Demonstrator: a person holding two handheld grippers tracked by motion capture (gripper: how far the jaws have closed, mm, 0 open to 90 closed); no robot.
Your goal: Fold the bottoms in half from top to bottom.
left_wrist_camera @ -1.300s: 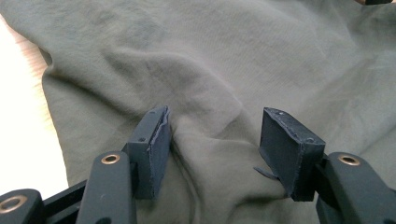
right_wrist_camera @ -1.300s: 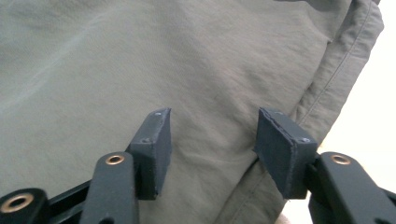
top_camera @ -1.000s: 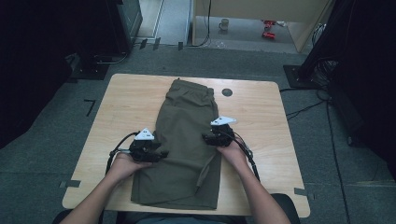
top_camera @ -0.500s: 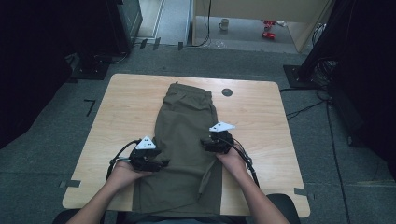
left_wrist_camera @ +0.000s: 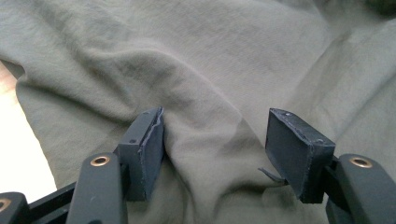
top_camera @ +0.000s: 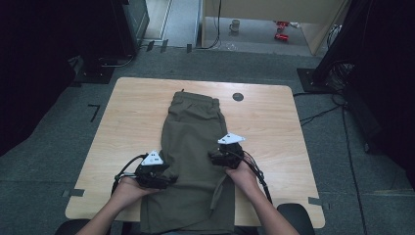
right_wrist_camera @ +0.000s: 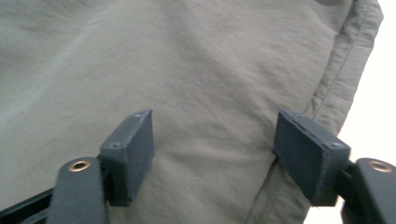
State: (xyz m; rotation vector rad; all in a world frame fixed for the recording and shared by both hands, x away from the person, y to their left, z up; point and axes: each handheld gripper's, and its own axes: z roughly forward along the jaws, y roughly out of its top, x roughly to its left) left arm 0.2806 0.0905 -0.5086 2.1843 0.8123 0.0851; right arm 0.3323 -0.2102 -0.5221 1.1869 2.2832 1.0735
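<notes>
olive trousers [top_camera: 193, 152] laid lengthwise mid-table, probably folded leg on leg. left gripper [left_wrist_camera: 212, 154] and right gripper [right_wrist_camera: 212, 156] both released, jaws pressed on cloth at each side edge. crosswise folds remain.

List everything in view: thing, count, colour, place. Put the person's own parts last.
Trousers: one pair, olive green, laid lengthwise down the middle of the table, waistband at the far end.
Table: one, light wood, centre of the high view.
Round insert: one, dark, in the tabletop near the far edge, right of the waistband.
Mug: one, pale, on the floor beyond the table.
Red object: too small to identify, on the floor at the far right.
Left tongs: black, jaws open, cloth bunched between them.
Right tongs: black, jaws open over the trousers' side seam.
Forearms: two, entering from the bottom.
</notes>
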